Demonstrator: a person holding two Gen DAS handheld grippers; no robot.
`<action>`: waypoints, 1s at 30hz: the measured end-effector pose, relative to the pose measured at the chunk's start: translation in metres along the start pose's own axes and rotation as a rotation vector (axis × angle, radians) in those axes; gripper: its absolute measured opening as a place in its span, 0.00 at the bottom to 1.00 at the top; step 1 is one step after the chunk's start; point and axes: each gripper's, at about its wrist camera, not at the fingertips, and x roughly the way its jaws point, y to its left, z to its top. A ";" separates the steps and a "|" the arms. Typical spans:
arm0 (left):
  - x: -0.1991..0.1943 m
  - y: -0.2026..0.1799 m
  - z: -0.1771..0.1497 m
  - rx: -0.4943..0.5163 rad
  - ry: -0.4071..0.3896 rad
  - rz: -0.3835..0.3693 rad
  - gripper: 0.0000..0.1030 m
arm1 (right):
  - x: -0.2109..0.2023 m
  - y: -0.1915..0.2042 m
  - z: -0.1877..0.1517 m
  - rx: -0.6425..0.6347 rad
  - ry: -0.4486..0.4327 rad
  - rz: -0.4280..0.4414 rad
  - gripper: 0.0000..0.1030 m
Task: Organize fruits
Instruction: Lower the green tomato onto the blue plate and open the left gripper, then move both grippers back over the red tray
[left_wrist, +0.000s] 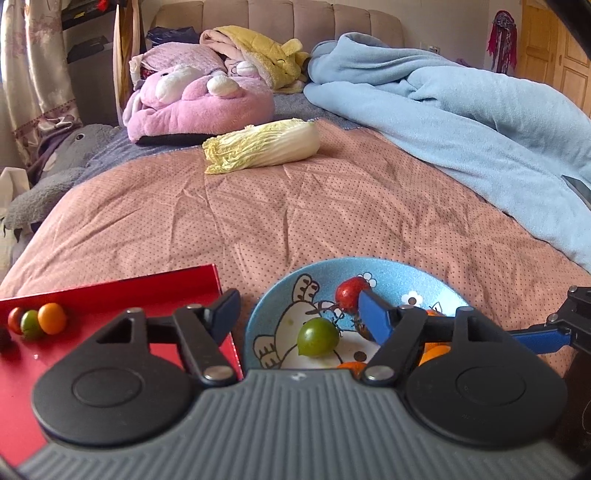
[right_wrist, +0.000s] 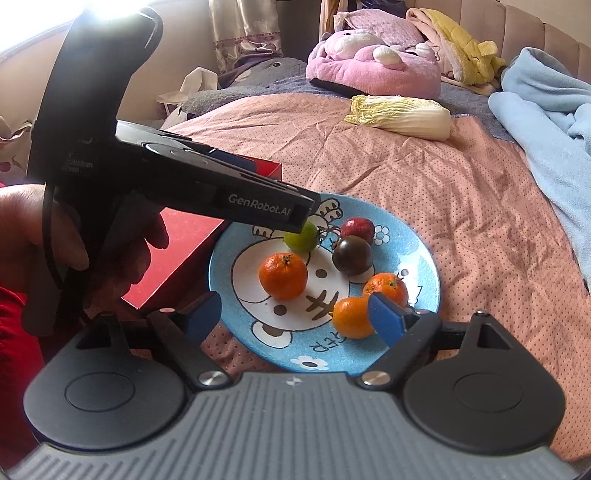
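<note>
I'm working over a bed (left_wrist: 295, 206) with a dotted pink cover, and on it, side by side, sit a red box (left_wrist: 110, 291) on my left and a blue cartoon plate (right_wrist: 421, 258) just to its right, the two nearly touching. Farther up the bed lie one napa cabbage (left_wrist: 262, 146), a pink plush (left_wrist: 199, 99) and a rumpled blue blanket (left_wrist: 461, 110), none of it part of this job as I read it. On the plate I count six fruits in the right wrist view: three oranges (right_wrist: 283, 275), one green tomato (right_wrist: 301, 238), one dark tomato (right_wrist: 352, 254) and one red tomato (right_wrist: 357, 227). Three small fruits already lie in a row on the red box (left_wrist: 37, 321): one red, one green, one orange. The left tongs (left_wrist: 299, 314) hang low over the plate's box-side edge, spread wide and holding nothing, and the green tomato lies straight ahead between the two fingers, slightly toward the right one, so the left hand is clearly the nearer one to it. It is round, so no long axis matters; I judge a short push forward and down would bracket it, with the red tomato just behind as the thing to avoid nudging. The right tongs (right_wrist: 295, 319) are also spread and empty, poised over the near rim of the plate, with two of the oranges close against the right finger.
</note>
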 end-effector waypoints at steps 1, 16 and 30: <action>-0.001 0.002 0.000 -0.005 0.000 0.007 0.71 | -0.001 0.001 0.001 -0.003 -0.001 0.000 0.87; -0.023 0.037 0.003 -0.098 -0.017 0.138 0.79 | -0.008 0.029 0.029 -0.065 -0.037 0.009 0.92; -0.038 0.075 -0.002 -0.176 -0.015 0.226 0.79 | 0.003 0.063 0.054 -0.109 -0.042 0.054 0.93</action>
